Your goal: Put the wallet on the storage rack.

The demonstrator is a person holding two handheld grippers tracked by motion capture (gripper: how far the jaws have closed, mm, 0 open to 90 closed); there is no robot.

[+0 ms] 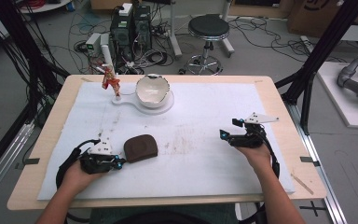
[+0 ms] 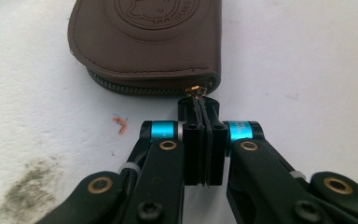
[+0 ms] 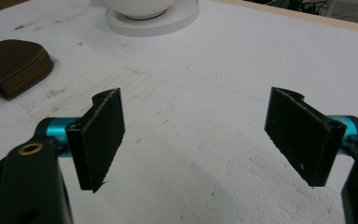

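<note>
Item: brown pouch (image 1: 140, 148), zipped, lay on white mat (image 1: 205, 154) at near left. Left gripper (image 2: 200, 100) was clenched on zipper pull (image 2: 196, 90) at pouch's corner. Right gripper (image 3: 193, 135) stood released, apart at right, holding nothing. Risk: pouch was unanchored; tugging the pull would likely drag it, or the small tab could slip free.

The brown leather pouch (image 2: 144, 35), lying near the front left of the white mat, bears a round embossed seal (image 2: 156, 11) with lettering along its ring. The letters are too small and cut off to read. No other writing can be made out.
</note>
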